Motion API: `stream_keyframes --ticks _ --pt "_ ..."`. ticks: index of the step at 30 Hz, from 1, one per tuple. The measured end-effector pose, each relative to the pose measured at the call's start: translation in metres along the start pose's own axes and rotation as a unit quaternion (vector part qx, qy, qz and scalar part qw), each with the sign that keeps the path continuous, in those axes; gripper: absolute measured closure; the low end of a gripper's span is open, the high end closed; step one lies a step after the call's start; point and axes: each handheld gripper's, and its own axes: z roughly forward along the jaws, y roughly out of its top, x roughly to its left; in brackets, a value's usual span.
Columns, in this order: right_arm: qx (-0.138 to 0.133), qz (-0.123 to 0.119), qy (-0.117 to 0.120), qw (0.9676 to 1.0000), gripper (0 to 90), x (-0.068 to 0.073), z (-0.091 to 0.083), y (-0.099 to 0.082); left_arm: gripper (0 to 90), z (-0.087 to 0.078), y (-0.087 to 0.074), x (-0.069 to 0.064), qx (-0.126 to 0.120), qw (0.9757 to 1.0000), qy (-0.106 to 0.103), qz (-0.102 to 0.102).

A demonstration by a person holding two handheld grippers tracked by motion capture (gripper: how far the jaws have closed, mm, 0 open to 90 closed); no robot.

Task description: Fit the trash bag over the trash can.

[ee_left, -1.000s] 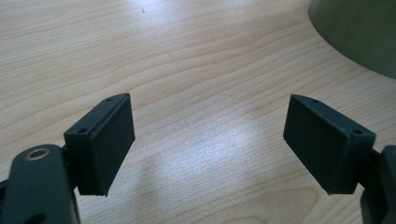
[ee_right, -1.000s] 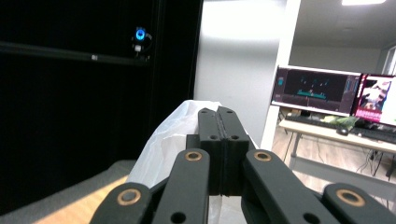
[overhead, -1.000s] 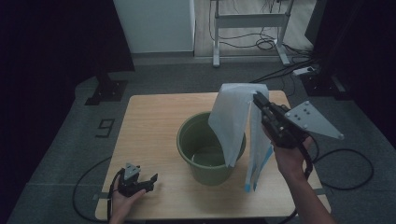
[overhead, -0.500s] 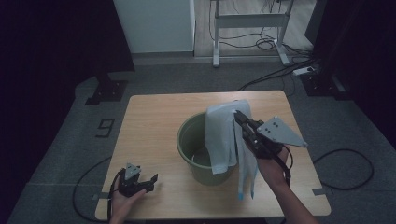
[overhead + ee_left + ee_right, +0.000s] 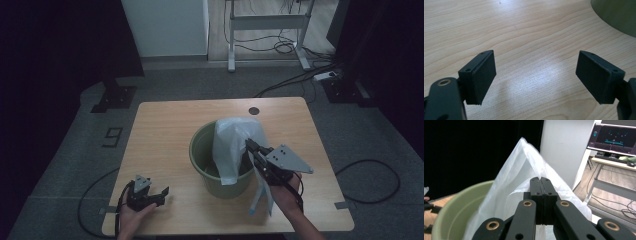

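Note:
A green plastic bucket (image 5: 205, 167) stands in the middle of the wooden table (image 5: 165, 125). A white plastic bag (image 5: 232, 145) hangs over the bucket's right rim, part inside and part trailing down outside toward the table. My right gripper (image 5: 248, 145) is shut on the bag's top fold; in the right gripper view the jaws (image 5: 540, 180) meet on the thin film with the bucket (image 5: 454, 207) below left. My left gripper (image 5: 150, 192) rests at the table's front left, open and holding nothing, its pads (image 5: 480, 75) wide apart above bare wood.
A round cable hole (image 5: 254, 110) sits near the table's far edge. Beyond the table there are a white cabinet (image 5: 165, 25), a metal desk frame (image 5: 270, 30) and cables on the floor. A monitor (image 5: 614, 137) shows in the right gripper view.
My right gripper has come down and leftward with the bag, lowering it from high above the table onto the bucket's right rim. The left gripper has stayed in place.

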Motion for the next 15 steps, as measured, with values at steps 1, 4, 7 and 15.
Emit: stream_keyframes --ticks 1,4,7,15 --pt "0.003 0.001 0.001 1.0000 88.9 0.001 0.000 -0.003 16.3 0.000 0.000 0.000 0.000 1.0000 0.000 0.000" --pt "0.017 0.001 0.003 0.9999 88.8 0.003 0.000 -0.014 16.3 0.000 0.000 0.000 0.000 1.0000 0.000 0.000" --pt "0.023 0.005 0.003 0.9997 88.8 0.004 0.000 -0.021 16.3 0.000 0.000 0.000 0.000 1.0000 0.000 -0.001" --pt "0.047 0.018 0.019 0.9986 88.8 0.007 0.000 -0.033 16.3 0.000 -0.001 0.000 0.002 1.0000 0.000 -0.001"
